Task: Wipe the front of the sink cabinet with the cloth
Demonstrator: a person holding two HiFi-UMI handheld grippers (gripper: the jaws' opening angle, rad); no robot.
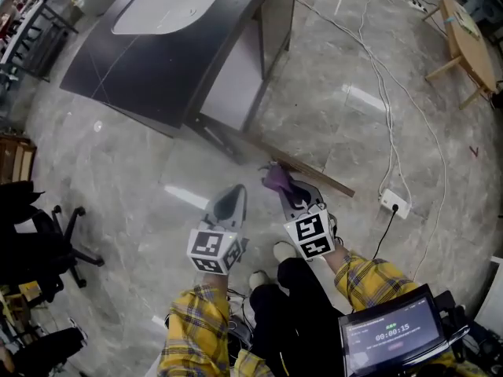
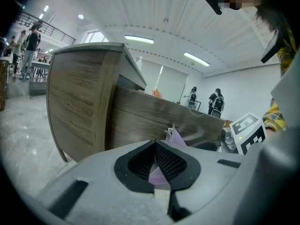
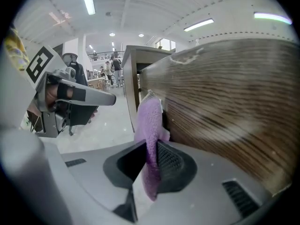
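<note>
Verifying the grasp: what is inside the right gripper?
The right gripper pinches a purple cloth, which sticks out above and below. The part clamped between the jaws is covered.

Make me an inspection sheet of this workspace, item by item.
Surface: grey stone floor, glossy.
Job's things: sink cabinet with wood-grain front; purple cloth near its lower panel.
Clutter: nothing seen.
Grippers: right gripper shut on the purple cloth; left gripper shut, holding nothing.
Cables: white cable running over the floor to a power strip.
Surroundings: wooden table, office chair, people far off.
</note>
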